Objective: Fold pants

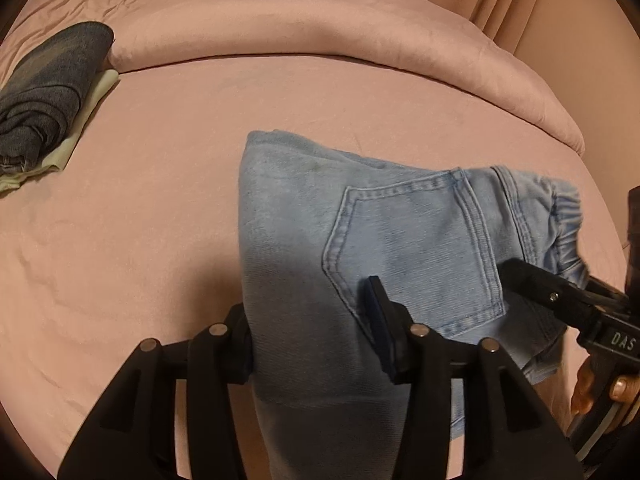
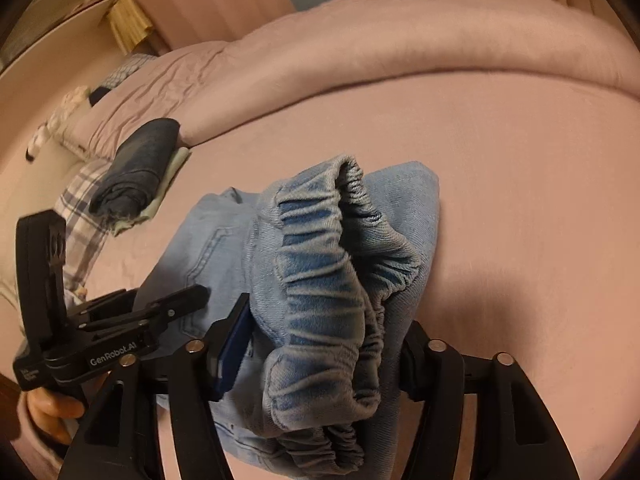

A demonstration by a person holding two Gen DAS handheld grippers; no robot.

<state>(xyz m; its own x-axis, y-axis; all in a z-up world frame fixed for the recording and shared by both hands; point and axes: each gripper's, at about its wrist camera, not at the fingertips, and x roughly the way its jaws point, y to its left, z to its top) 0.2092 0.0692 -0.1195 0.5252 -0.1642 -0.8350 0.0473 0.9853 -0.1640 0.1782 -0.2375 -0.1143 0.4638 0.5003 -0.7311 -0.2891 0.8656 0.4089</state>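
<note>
Light blue jeans point(image 1: 400, 232) lie folded on the pink bed sheet point(image 1: 160, 200), back pocket up, elastic waistband point(image 2: 332, 280) at the right end. My left gripper point(image 1: 316, 328) is open, its jaws astride the folded leg end of the jeans. My right gripper point(image 2: 320, 340) is open around the bunched waistband, and it shows at the right edge of the left wrist view point(image 1: 560, 292). The left gripper shows in the right wrist view point(image 2: 176, 300), at the jeans' left side. The cloth fills the gap between both pairs of fingers.
A folded dark denim garment point(image 1: 48, 96) on a pale green one point(image 1: 92, 100) sits at the far left of the bed. A rolled pink duvet point(image 1: 320, 32) runs along the back. A plaid pillow point(image 2: 80, 208) and a wall lie beyond.
</note>
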